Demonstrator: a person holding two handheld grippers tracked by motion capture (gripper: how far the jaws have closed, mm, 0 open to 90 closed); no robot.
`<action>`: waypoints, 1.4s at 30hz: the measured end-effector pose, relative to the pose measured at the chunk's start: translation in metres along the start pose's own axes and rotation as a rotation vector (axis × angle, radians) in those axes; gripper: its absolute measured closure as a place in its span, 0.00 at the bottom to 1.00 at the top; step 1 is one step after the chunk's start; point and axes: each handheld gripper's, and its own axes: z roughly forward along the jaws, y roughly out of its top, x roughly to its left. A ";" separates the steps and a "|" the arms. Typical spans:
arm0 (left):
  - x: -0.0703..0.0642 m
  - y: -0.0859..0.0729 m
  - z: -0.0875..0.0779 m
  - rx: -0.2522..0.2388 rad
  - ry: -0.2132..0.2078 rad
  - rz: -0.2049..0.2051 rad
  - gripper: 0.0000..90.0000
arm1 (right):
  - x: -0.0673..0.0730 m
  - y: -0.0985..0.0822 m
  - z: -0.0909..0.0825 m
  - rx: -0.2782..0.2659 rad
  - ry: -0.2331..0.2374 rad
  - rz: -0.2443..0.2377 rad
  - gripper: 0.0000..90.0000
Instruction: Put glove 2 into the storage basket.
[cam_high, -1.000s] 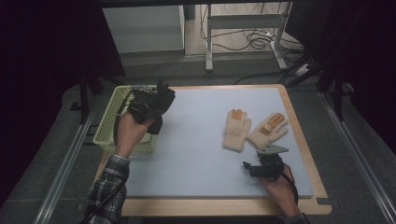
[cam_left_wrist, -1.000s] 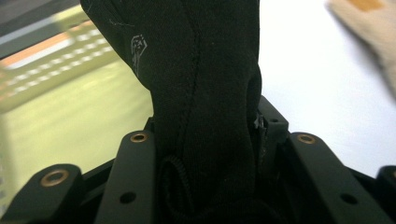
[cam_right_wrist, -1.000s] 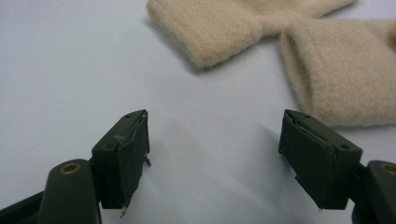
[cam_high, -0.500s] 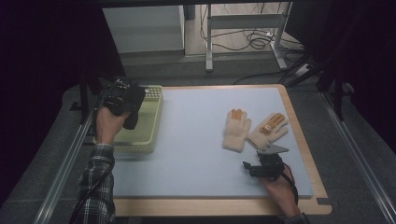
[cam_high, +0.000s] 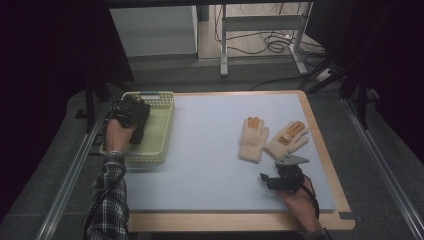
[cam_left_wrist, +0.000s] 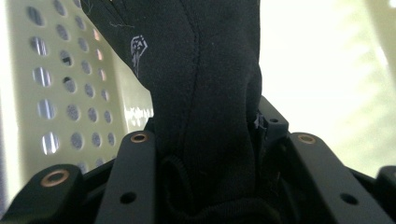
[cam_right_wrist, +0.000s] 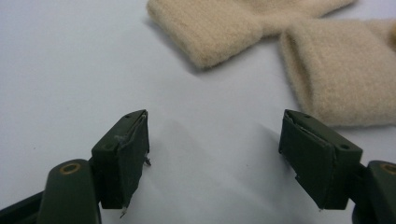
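On the pale blue table top (cam_high: 210, 150), the left gripper (cam_high: 131, 114) is squeezing a black glove (cam_left_wrist: 205, 93) over the yellow basket (cam_high: 159, 131), while the right gripper (cam_high: 280, 179) is sitting wide open and empty near two cream gloves (cam_high: 272, 139).

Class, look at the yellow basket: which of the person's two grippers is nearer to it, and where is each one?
Left. The left gripper, shut on a black glove, is over the yellow basket. The right gripper, open, rests across the table beside the beige gloves.
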 end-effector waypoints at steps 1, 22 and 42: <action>0.000 0.000 0.000 0.000 0.000 0.000 0.68 | 0.000 0.000 0.000 0.000 0.000 0.000 0.27; 0.008 -0.015 -0.016 0.011 -0.027 0.022 0.05 | 0.000 0.000 0.000 0.000 0.002 0.000 0.26; -0.039 -0.041 -0.074 -0.282 -0.247 0.118 0.01 | 0.000 0.000 0.000 0.000 0.001 -0.001 0.26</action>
